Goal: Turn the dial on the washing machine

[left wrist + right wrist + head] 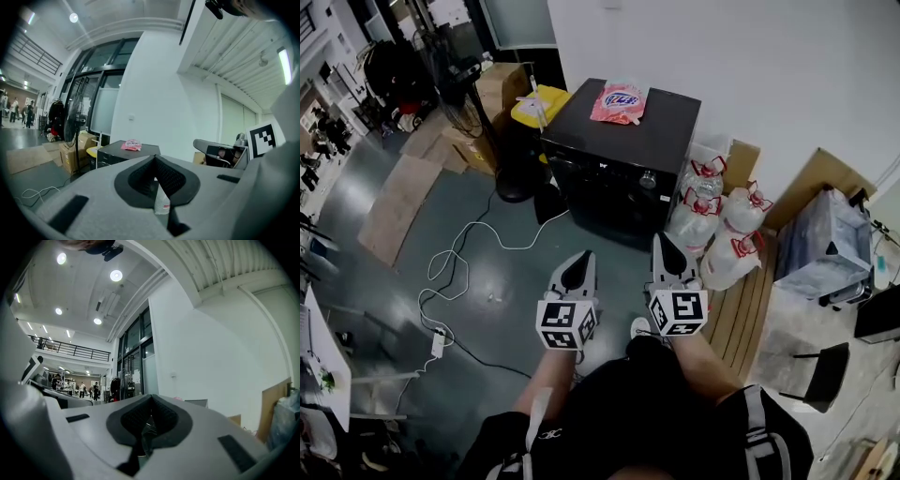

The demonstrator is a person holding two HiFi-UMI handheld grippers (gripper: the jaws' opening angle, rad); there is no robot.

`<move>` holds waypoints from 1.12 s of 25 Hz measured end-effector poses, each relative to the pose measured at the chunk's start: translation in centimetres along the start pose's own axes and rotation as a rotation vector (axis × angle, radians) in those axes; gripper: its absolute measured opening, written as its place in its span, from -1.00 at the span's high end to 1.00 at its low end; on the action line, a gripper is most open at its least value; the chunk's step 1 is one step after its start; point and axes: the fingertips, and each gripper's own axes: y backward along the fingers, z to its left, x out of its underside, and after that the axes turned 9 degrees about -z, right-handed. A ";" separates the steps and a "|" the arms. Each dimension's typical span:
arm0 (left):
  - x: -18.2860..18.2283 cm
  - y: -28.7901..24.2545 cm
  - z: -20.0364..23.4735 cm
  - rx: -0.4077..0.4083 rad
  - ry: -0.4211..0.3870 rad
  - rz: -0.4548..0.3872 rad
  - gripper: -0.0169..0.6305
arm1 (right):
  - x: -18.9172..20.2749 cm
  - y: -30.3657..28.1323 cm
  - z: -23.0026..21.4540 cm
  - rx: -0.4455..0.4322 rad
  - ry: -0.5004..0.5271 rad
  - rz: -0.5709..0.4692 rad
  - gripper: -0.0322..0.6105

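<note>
The black washing machine (623, 150) stands against the white wall, some way ahead of me. Its small round dial (648, 179) sits on the front panel at the upper right, and a pink packet (619, 101) lies on its top. My left gripper (578, 265) and right gripper (667, 247) are held side by side over the floor, pointing at the machine and well short of it. Both are shut with nothing between the jaws. In the left gripper view the machine (123, 153) and packet (131, 145) show beyond the shut left gripper (154, 160). The right gripper (150, 400) faces the white wall.
Several large water bottles (722, 223) stand right of the machine on a wooden pallet (750, 305). A floor fan (457, 61), a yellow bin (539, 105) and cardboard boxes (499, 86) stand at its left. Cables (459, 267) trail over the floor. A wrapped bundle (825, 244) sits far right.
</note>
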 end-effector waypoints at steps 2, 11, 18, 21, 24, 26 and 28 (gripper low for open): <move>-0.2 -2.8 0.5 -0.006 -0.001 0.005 0.94 | 0.5 -2.4 -1.7 -0.003 -0.004 0.005 0.87; -0.8 -14.0 2.5 -0.021 -0.004 0.015 0.94 | 3.2 -11.9 -7.8 -0.024 -0.013 0.034 0.87; -0.1 -18.8 3.7 -0.018 0.014 0.043 0.94 | 5.9 -15.9 -10.0 -0.017 0.000 0.081 0.87; 0.5 -19.8 4.6 -0.011 0.025 0.062 0.94 | 7.6 -16.9 -10.4 -0.002 0.025 0.112 0.87; 0.8 -20.5 5.7 0.002 0.030 0.076 0.94 | 9.6 -17.9 -10.4 0.023 0.041 0.139 0.87; 1.1 -20.9 6.4 0.021 0.027 0.089 0.94 | 11.1 -18.6 -10.3 0.037 0.046 0.162 0.83; 1.7 -21.3 7.0 0.046 0.029 0.108 0.94 | 12.8 -19.3 -10.3 0.058 0.050 0.192 0.46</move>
